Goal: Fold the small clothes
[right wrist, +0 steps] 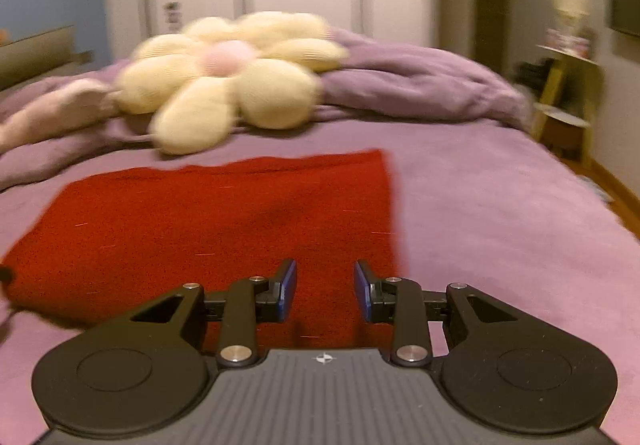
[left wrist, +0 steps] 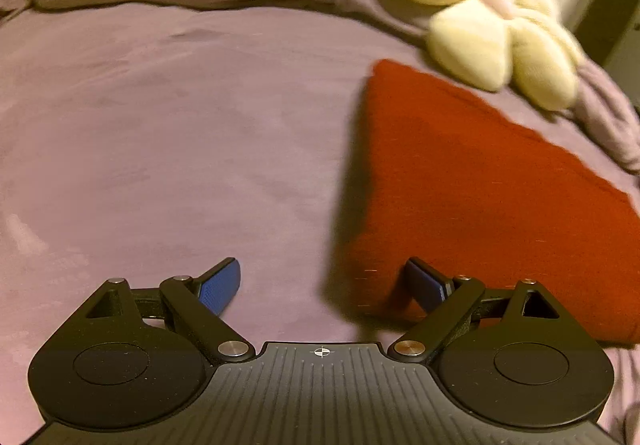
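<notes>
I am inspecting the red garment [right wrist: 208, 221], which is lying flat on the bed [left wrist: 160, 149], just in front of the flower-shaped cushion [right wrist: 228, 77] and near the bunched purple duvet [right wrist: 420, 81]. In the right wrist view it is showing as a neat, roughly rectangular panel with one straight side edge and a slightly wavy far edge; I am judging it already folded at least once, though the layers cannot be counted.

The cloth is reading as a matte, fuzzy knit, with no sheen. I am expecting it to be light, limp and non-fragile, draping as soon as it is lifted and dragging somewhat on the plush bed cover rather than sliding freely. I am recommending a hold at the corners or along an edge, pinching all layers together, so that the fold does not fall apart.

The left gripper [left wrist: 324, 285] is hovering over the garment's near corner with its blue-padded fingers [left wrist: 220, 287] spread wide and nothing between them. The right gripper [right wrist: 325, 291] is hanging above the near edge with its fingers partly parted, apart from the cloth, pinching nothing.

The cushion is looking soft, ribbed and cream-coloured with a pink centre. Both views are blurring slightly.
</notes>
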`<state>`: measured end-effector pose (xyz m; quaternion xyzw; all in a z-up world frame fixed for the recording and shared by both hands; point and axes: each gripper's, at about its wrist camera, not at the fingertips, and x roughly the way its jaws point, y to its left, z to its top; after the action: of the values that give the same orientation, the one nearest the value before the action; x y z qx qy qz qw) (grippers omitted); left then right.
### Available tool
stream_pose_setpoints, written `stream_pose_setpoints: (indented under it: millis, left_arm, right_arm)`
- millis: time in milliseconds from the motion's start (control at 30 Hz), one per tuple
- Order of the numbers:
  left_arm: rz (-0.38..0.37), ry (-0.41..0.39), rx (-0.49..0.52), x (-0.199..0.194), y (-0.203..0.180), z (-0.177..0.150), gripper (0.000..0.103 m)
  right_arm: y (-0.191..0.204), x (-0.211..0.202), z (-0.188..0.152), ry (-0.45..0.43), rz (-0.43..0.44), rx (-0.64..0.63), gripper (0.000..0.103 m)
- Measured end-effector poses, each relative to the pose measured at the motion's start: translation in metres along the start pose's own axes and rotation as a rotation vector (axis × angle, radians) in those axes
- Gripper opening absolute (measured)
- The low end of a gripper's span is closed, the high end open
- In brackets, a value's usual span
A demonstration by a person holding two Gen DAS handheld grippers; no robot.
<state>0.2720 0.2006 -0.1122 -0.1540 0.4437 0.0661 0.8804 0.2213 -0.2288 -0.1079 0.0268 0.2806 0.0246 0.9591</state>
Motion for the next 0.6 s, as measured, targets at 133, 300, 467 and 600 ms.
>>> stream_pose_setpoints:
  millis: [133, 300, 467, 600]
  left_arm:
    - [-0.14, 0.032, -0.094, -0.007, 0.015, 0.0, 0.091]
    - [-0.338, 0.114, -0.207, 0.016, 0.02, 0.005, 0.09]
    - [-0.372, 0.134, -0.292, 0.042, 0.02, 0.011, 0.069]
    - [-0.418, 0.146, -0.35, 0.055, 0.021, 0.014, 0.056]
  right_arm:
    - [0.049, 0.016, -0.004, 0.025, 0.093, -0.084, 0.03]
    - [0.09, 0.038, -0.002, 0.024, 0.147, -0.086, 0.022]
    - [0.115, 0.046, -0.001, 0.014, 0.155, -0.119, 0.02]
    - [0.122, 0.048, -0.004, 0.007, 0.15, -0.167, 0.019]
